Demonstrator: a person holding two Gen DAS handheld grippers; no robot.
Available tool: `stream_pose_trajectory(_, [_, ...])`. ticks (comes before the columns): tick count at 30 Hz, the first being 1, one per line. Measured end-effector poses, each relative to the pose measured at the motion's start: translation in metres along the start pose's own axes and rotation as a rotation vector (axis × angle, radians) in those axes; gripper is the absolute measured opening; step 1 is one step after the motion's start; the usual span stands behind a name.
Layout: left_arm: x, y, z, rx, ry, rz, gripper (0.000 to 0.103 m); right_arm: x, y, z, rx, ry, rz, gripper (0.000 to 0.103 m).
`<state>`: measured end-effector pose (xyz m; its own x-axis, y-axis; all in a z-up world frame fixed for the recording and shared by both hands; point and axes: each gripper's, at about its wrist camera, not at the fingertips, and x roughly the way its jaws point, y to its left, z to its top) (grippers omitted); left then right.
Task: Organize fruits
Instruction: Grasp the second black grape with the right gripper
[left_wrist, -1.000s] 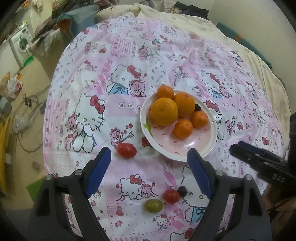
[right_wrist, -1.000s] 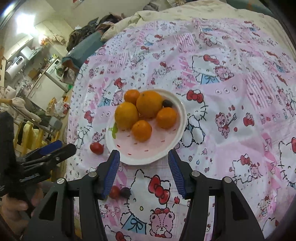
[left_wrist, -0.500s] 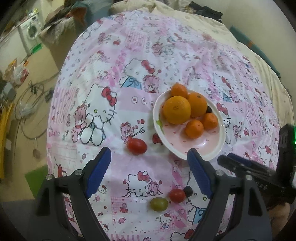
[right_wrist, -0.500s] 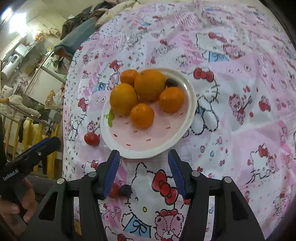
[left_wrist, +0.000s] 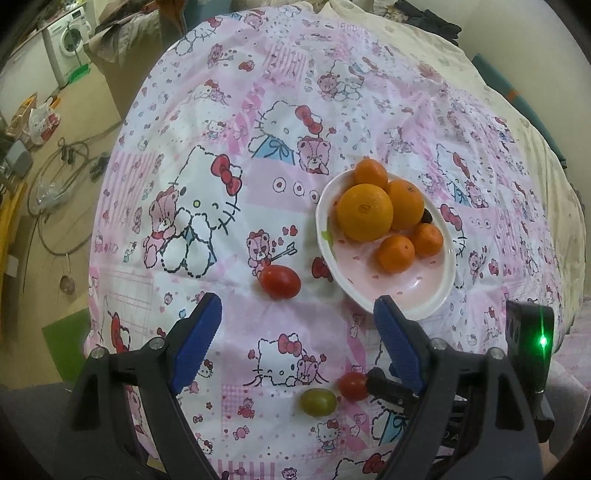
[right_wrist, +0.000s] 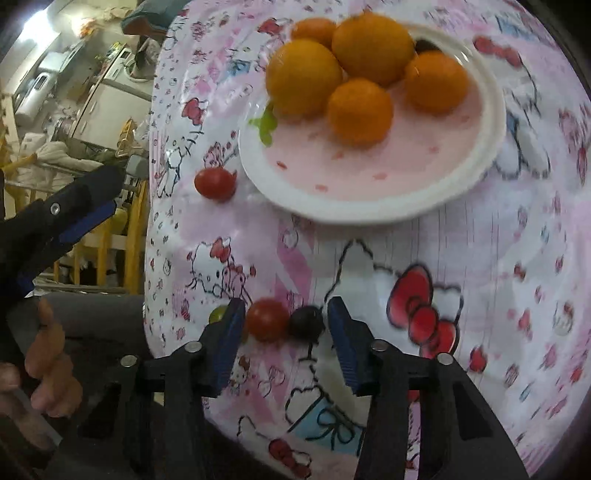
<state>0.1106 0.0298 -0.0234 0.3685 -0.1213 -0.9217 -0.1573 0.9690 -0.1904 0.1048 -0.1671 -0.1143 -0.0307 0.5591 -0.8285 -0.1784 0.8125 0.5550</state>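
A white-rimmed pink plate (left_wrist: 436, 299) (right_wrist: 369, 206) holds several oranges (left_wrist: 365, 212) (right_wrist: 360, 110) and a dark grape (left_wrist: 427, 215). A red tomato (left_wrist: 279, 282) (right_wrist: 215, 184) lies left of the plate. Near the bed's front edge lie a green tomato (left_wrist: 317, 402), a small red tomato (left_wrist: 352, 386) (right_wrist: 266, 319) and a dark grape (right_wrist: 306, 323). My left gripper (left_wrist: 295, 334) is open and empty, just short of the red tomato. My right gripper (right_wrist: 286, 321) is open, its jaws low around the small red tomato and dark grape.
The fruit lies on a pink Hello Kitty bedspread (left_wrist: 229, 192). Beyond the bed's left edge are the floor with cables (left_wrist: 62, 166) and a washing machine (left_wrist: 70, 37). Yellow furniture (right_wrist: 129, 236) stands left of the bed in the right wrist view.
My right gripper has dropped toward the bed's front edge and now brackets the small red tomato and dark grape. My left gripper has shifted left and closer to the red tomato.
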Motion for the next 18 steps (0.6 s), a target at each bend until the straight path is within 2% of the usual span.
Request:
stream_pose_trajectory(2, [0.001, -0.001, 0.0, 0.003, 0.005, 0.0, 0.082, -0.003, -0.004, -0.002, -0.003, -0.009, -0.046, 0.043])
stream_pose_trajectory(6, [0.003, -0.004, 0.0, 0.013, 0.009, 0.002, 0.082, -0.011, -0.004, -0.004, -0.037, -0.011, -0.066, 0.042])
stream_pose_trajectory(11, [0.005, -0.002, 0.0, 0.004, 0.021, 0.003, 0.082, -0.013, 0.027, -0.015, -0.304, 0.008, -0.215, 0.042])
stream_pose_trajectory(15, [0.007, 0.0, 0.0, -0.009, 0.032, -0.002, 0.082, -0.002, 0.043, -0.024, -0.487, 0.039, -0.309, 0.041])
stream_pose_trajectory(17, [0.007, 0.0, 0.0, -0.01, 0.033, -0.005, 0.082, 0.007, 0.053, -0.028, -0.61, 0.039, -0.385, 0.04])
stream_pose_trajectory(18, [0.007, -0.001, 0.001, -0.008, 0.032, -0.005, 0.082, 0.011, 0.056, -0.028, -0.645, 0.048, -0.392, 0.038])
